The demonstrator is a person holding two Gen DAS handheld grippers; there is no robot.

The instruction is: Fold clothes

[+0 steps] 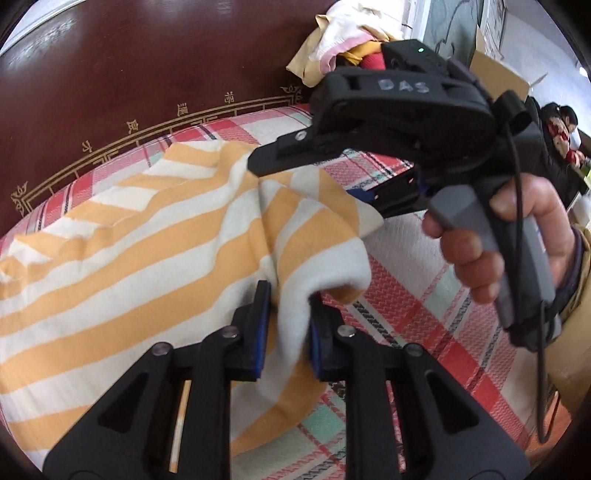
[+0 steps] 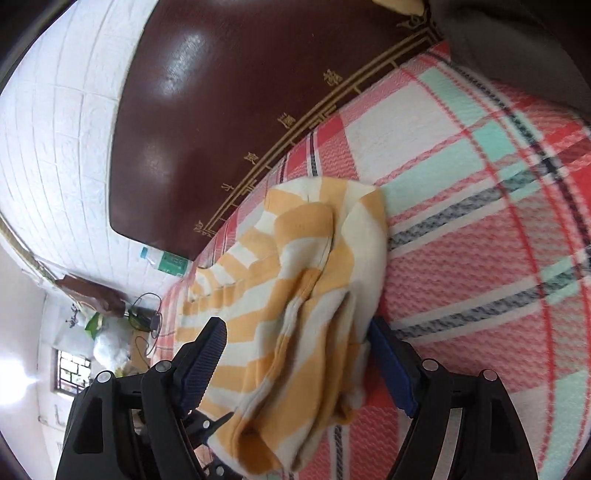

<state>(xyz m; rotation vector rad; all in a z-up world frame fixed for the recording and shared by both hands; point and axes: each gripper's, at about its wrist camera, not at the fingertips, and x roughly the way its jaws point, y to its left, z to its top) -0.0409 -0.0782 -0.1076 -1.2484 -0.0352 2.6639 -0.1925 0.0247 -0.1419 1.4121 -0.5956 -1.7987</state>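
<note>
Nearest in the left wrist view, the left claw (image 1: pixel 284 332) has its blue pads pressed onto a white fold of the cloth (image 1: pixel 147 251), a bunched edge pinched between them. In the right wrist view the right claw (image 2: pixel 299 362) stands spread wide, its pads either side of a thick gathered bundle of the same cloth (image 2: pixel 295 295), which sits between them; whether either pad is touching it is hard to tell, and it does not look clamped. The cloth is a soft, fleecy orange-and-white striped piece, light and limp by the look of it: it sags, wrinkles and doubles over itself, so it should drape from any held point and not keep a crease by stiffness. Hems and corners look the best places to take hold, since a pinch in the middle would only gather more bulk. It lies rumpled and partly doubled on the plaid bed (image 2: pixel 480 258), spreading away from the left claw, its far edge near the dark headboard (image 1: pixel 147 74). The hand (image 1: pixel 491 243) gripping the right claw's handle hovers over the bed to the right. Farther back, a heap of clothes (image 1: pixel 343 33) rests by the headboard.
</note>
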